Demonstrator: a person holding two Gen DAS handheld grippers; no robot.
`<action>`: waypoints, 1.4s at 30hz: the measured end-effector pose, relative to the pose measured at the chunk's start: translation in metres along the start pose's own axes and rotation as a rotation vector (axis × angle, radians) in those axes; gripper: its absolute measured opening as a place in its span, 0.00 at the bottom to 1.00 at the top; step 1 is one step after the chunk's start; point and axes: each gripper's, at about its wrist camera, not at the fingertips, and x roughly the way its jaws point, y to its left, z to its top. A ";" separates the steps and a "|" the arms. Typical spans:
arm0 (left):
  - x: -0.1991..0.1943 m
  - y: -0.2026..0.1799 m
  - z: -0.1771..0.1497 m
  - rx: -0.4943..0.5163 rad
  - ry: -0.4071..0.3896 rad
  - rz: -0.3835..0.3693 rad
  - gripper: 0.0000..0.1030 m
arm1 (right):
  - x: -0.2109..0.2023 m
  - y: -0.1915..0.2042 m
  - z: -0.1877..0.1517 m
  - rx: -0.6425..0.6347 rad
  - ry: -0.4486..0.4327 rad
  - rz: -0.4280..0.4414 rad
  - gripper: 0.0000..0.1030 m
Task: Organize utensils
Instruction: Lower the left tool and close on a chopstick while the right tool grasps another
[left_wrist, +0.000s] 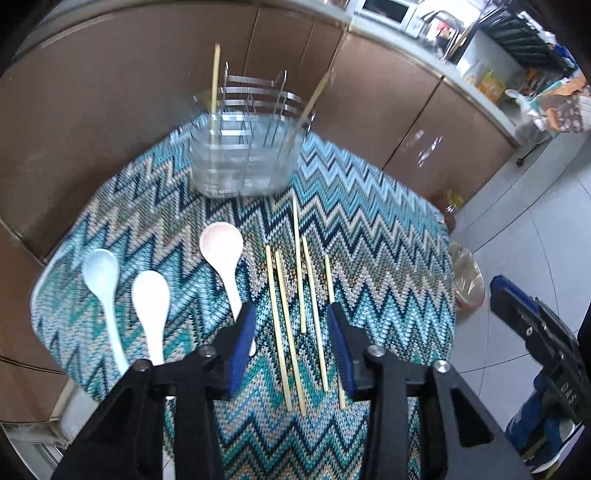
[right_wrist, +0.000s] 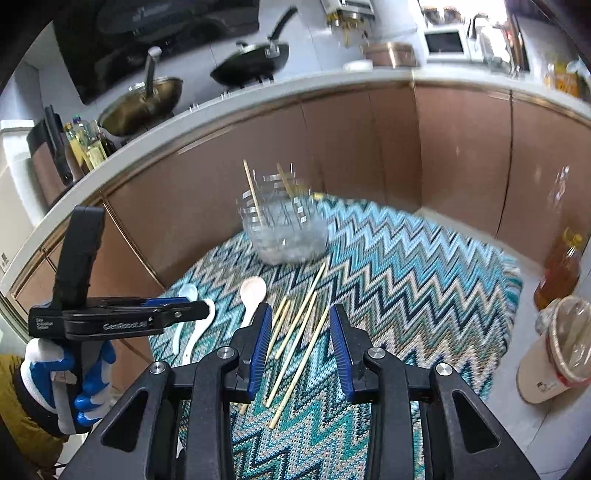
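Both grippers hang over the table (left_wrist: 388, 206) with jaws apart and nothing pinched: the left gripper (left_wrist: 291, 321) has 5 loose chopsticks (left_wrist: 291, 332) lying on the zigzag cloth (left_wrist: 147, 206) beneath its gap, and the right gripper (right_wrist: 297, 328) frames the same chopsticks from its side. A gloved hand (right_wrist: 62, 376) holds the left gripper's handle, left of the right gripper. Ahead of both stands the wire utensil rack (left_wrist: 243, 147) with 2 chopsticks upright in it. Left of the left gripper lie 3 spoons: pink (left_wrist: 221, 243), touching its left finger in view, then white (left_wrist: 149, 295), then pale blue (left_wrist: 100, 269).
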 end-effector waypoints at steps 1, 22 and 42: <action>0.008 0.000 0.003 -0.001 0.016 0.003 0.32 | 0.007 -0.002 0.000 0.007 0.017 0.006 0.31; 0.127 0.021 0.041 -0.058 0.214 0.079 0.17 | 0.124 -0.039 -0.002 0.062 0.248 0.045 0.29; 0.166 0.016 0.047 -0.028 0.279 0.097 0.14 | 0.174 -0.046 0.008 0.055 0.352 0.042 0.24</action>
